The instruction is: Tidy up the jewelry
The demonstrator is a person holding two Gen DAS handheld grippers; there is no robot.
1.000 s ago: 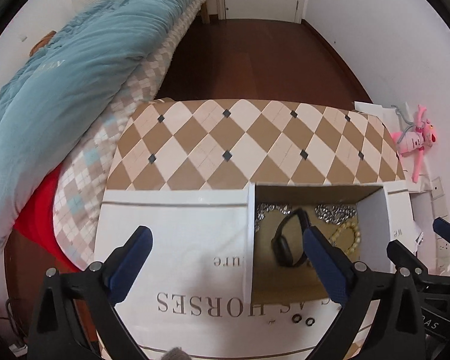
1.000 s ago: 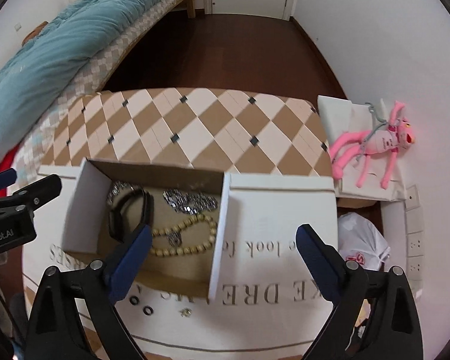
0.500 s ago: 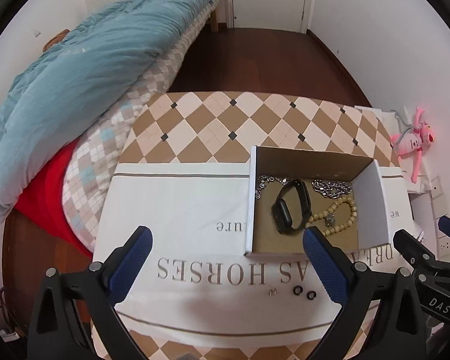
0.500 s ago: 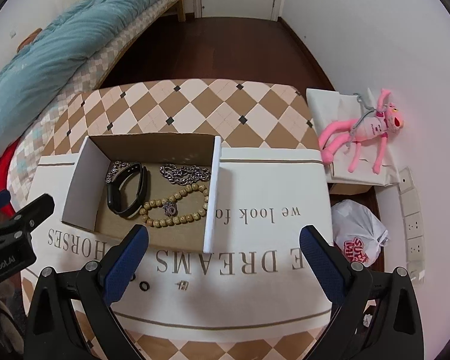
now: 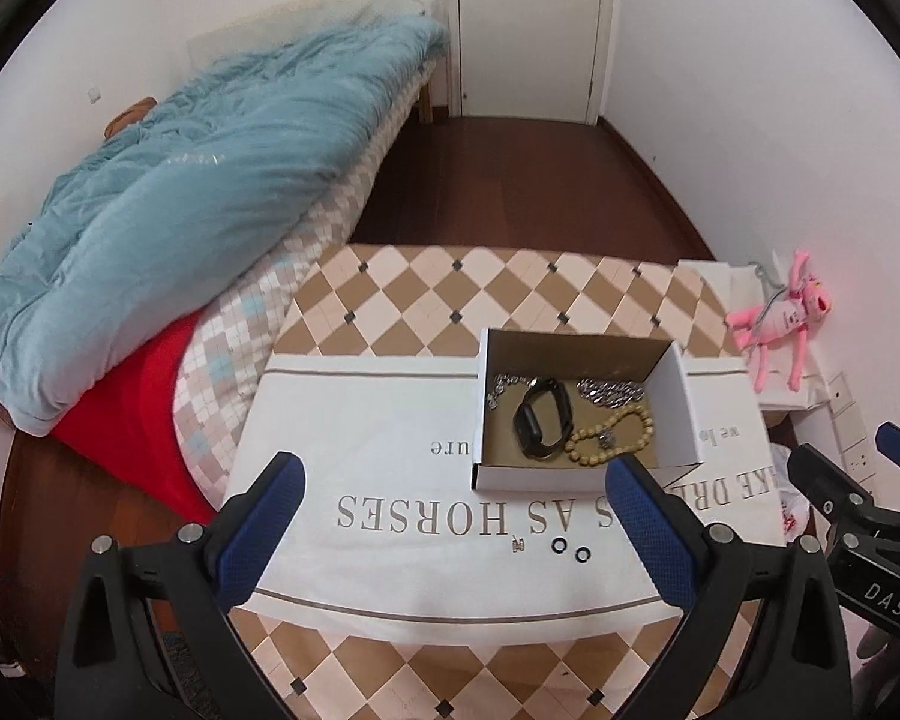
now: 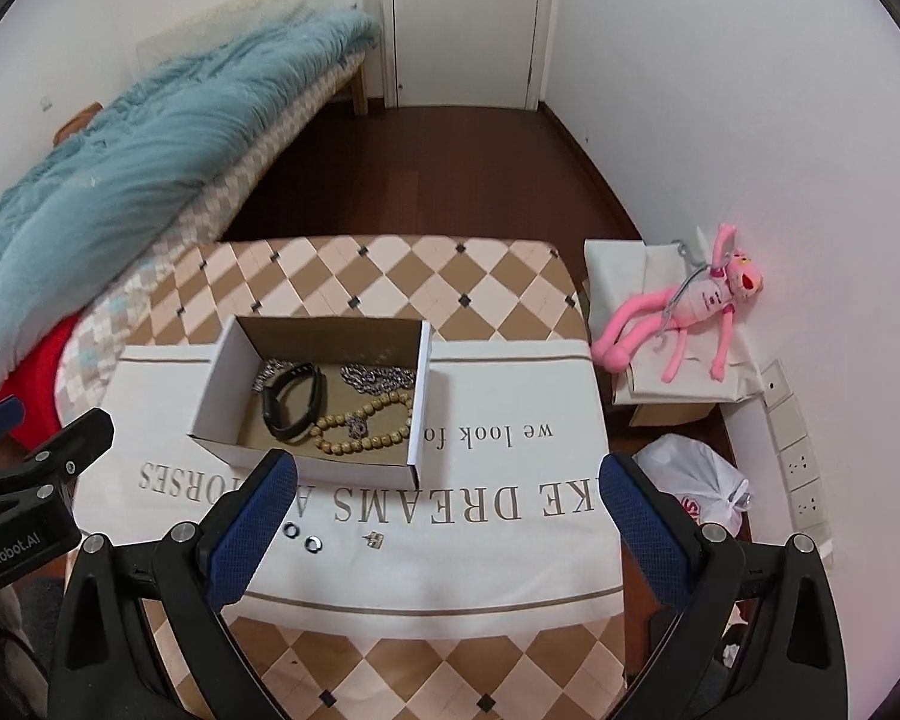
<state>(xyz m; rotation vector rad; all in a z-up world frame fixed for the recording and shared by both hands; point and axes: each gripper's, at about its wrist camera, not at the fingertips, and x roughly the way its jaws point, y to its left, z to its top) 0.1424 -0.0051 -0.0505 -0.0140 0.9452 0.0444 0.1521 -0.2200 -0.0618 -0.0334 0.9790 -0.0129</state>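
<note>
Three small pieces, two dark rings [image 6: 302, 536] and a tiny charm [image 6: 375, 539], are left loose on the white cloth [image 6: 510, 564] in front of the box [image 6: 222, 387]. Being so small and flat, they could be pinched badly, snagged in the cloth, or flicked off the worktop [image 6: 390, 678]. A black band [image 6: 288, 405], bead bracelet [image 6: 363, 423] and silver chain [image 6: 378, 378] are already held in the box. Both the left gripper [image 5: 450, 516] and right gripper [image 6: 447, 510] are held wide apart, empty.

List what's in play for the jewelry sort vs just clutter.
Job:
cardboard box
black band
bead bracelet
silver chains
two rings and small charm loose on the cloth

Clutter:
pink plush toy
plastic bag
blue duvet
</note>
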